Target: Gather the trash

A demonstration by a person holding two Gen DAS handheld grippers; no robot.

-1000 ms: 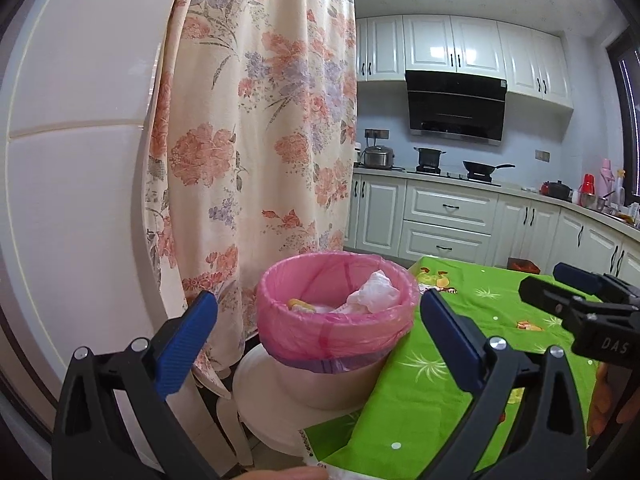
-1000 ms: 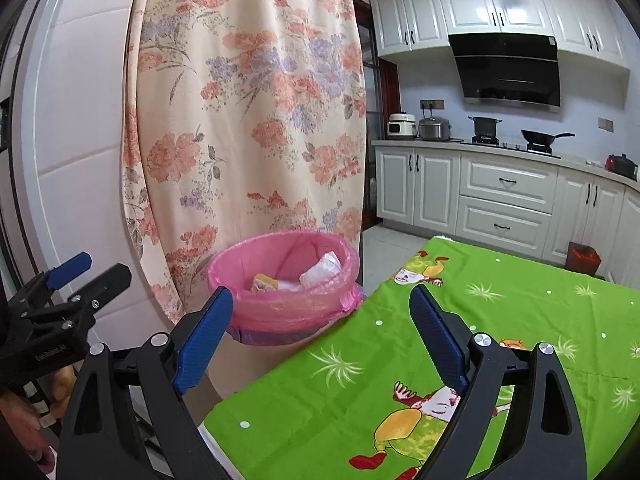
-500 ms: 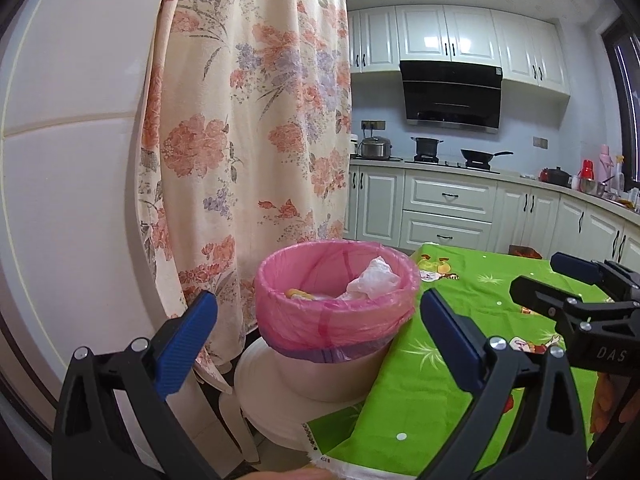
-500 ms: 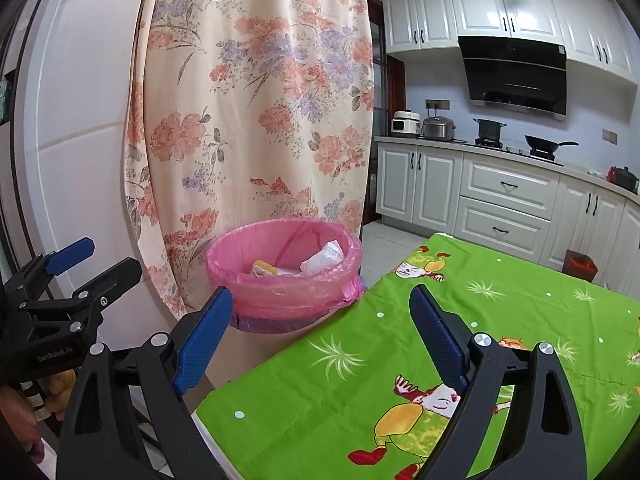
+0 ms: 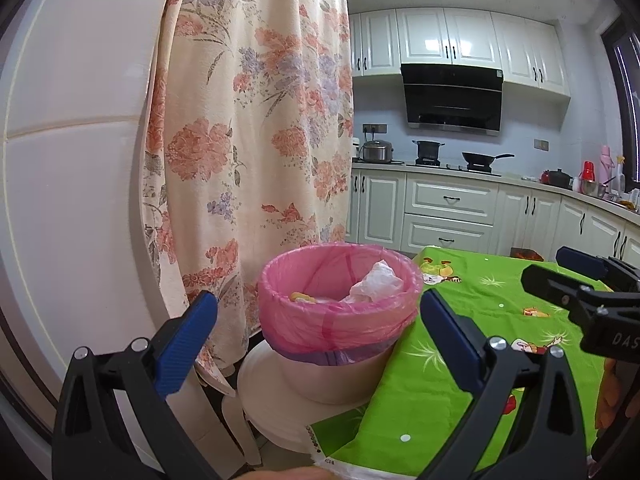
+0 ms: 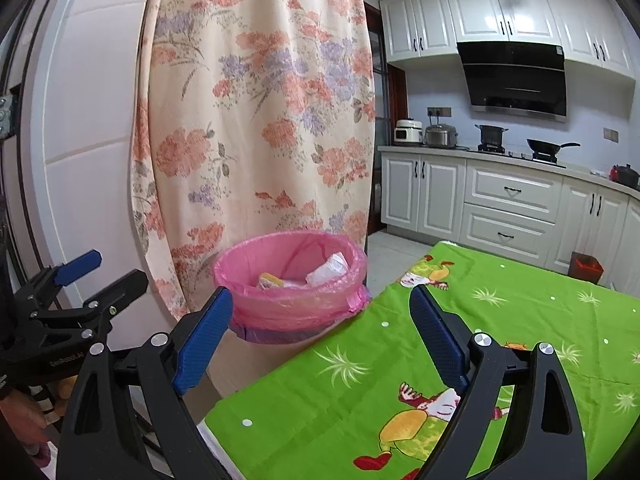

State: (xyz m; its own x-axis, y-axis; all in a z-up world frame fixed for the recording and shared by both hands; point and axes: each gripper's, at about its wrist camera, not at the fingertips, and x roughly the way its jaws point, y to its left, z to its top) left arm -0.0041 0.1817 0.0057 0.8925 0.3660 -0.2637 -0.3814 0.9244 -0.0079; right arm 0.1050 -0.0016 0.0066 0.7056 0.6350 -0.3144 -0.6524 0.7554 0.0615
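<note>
We hold our left gripper [image 5: 318, 326] and right gripper [image 6: 320, 328] wide open, both empty. Ahead sits the pink-lined trash bin [image 5: 340, 320], holding crumpled white paper [image 5: 376, 282], just left of the green tablecloth [image 6: 460, 320].

Both handheld grippers are built alike: a black plastic frame shaped like a pair of forked, triangular struts, each strut ending in a flat blue pad with a fine ribbed texture. On the left gripper [image 5: 318, 330] round silver screw heads sit at the strut joints, and its fingers [image 5: 188, 338] are blue slabs angled outward. The right gripper [image 6: 320, 336] has the same silver screws and blue fingers [image 6: 436, 336]. Seen from the side, the right gripper's black body carries white lettering reading "DAS", cut off by the frame edge; the left gripper's side shows small white lettering too blurred to read, plus several small silver bolts.
</note>
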